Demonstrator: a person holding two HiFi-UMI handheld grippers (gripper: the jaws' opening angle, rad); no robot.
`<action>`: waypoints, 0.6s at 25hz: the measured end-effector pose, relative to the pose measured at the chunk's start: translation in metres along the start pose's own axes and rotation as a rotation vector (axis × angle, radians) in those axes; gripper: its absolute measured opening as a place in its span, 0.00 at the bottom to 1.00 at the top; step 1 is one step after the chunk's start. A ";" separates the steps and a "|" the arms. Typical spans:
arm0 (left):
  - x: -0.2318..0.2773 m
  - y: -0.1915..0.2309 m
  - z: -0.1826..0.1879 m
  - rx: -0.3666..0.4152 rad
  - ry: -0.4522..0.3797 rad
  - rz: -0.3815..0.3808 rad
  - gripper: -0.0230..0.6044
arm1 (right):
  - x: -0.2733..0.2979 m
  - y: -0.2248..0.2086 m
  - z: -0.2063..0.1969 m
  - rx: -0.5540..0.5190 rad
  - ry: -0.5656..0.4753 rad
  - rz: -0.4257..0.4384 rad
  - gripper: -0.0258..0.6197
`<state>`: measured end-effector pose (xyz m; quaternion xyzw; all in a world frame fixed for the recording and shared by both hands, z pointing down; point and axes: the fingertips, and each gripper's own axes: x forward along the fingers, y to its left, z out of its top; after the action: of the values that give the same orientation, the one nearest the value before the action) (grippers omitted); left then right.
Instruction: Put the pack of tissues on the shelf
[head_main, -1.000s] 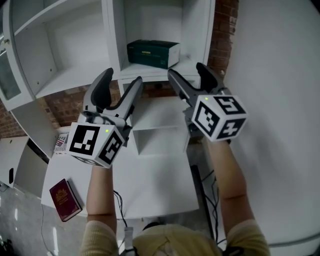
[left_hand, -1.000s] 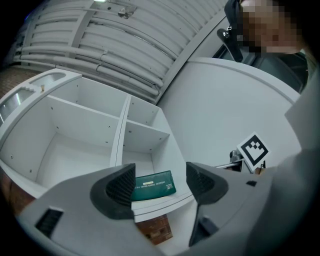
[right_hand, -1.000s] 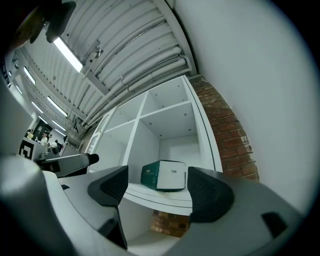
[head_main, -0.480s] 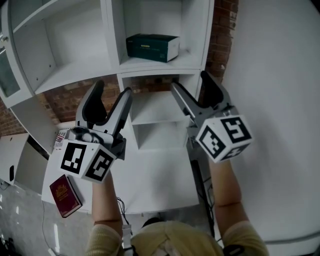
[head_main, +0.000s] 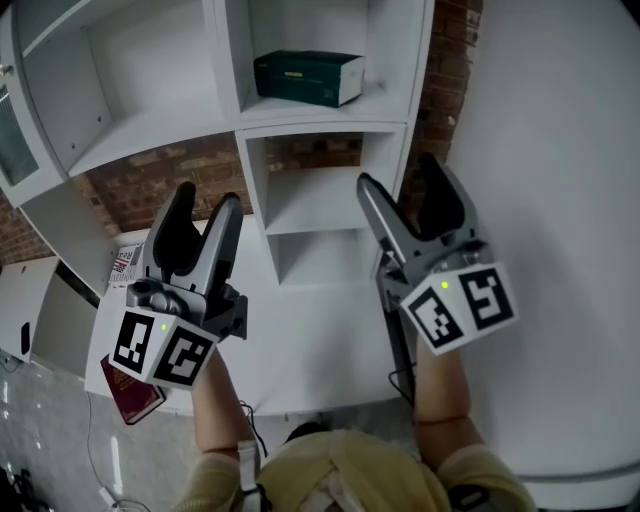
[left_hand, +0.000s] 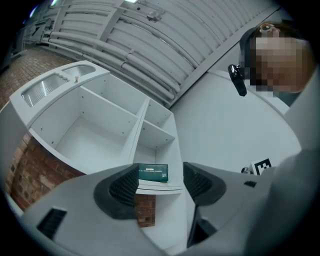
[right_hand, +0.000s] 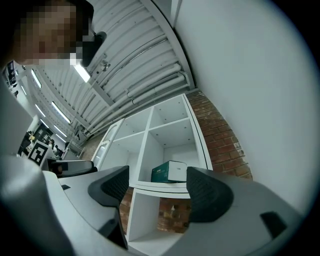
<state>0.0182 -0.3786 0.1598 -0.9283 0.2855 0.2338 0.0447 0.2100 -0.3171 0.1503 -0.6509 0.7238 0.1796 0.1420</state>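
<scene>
The pack of tissues (head_main: 305, 78) lies flat in a right-hand compartment of the white shelf (head_main: 325, 115), on the board just above the open-backed compartment where brick shows through. Its long axis runs roughly along the board's front edge, turned a little askew. The long dark green side faces out of the shelf and the pale end face points to the shelf's right wall. The strip of print on the green side is too small to read, and the top of that compartment is cut off by the frame's edge.

Both grippers hang well in front of the shelf, over the table (head_main: 320, 350). The left gripper (head_main: 205, 200) is empty, its jaws closing on nothing. The right gripper (head_main: 400, 178) is released, jaws wide apart. A red book (head_main: 125, 395) lies farther out from the shelf, half covered by the left gripper's marker cube.
</scene>
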 end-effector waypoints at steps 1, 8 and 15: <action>-0.002 -0.001 -0.001 0.000 0.003 0.001 0.49 | -0.003 0.001 -0.001 0.002 -0.001 -0.006 0.60; -0.014 -0.007 -0.016 -0.025 0.037 -0.007 0.42 | -0.024 0.005 -0.010 0.005 0.008 -0.044 0.53; -0.018 -0.018 -0.022 -0.032 0.052 -0.028 0.34 | -0.038 -0.001 -0.011 -0.008 -0.002 -0.109 0.24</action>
<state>0.0236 -0.3594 0.1868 -0.9387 0.2695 0.2135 0.0257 0.2154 -0.2877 0.1767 -0.6899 0.6863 0.1750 0.1495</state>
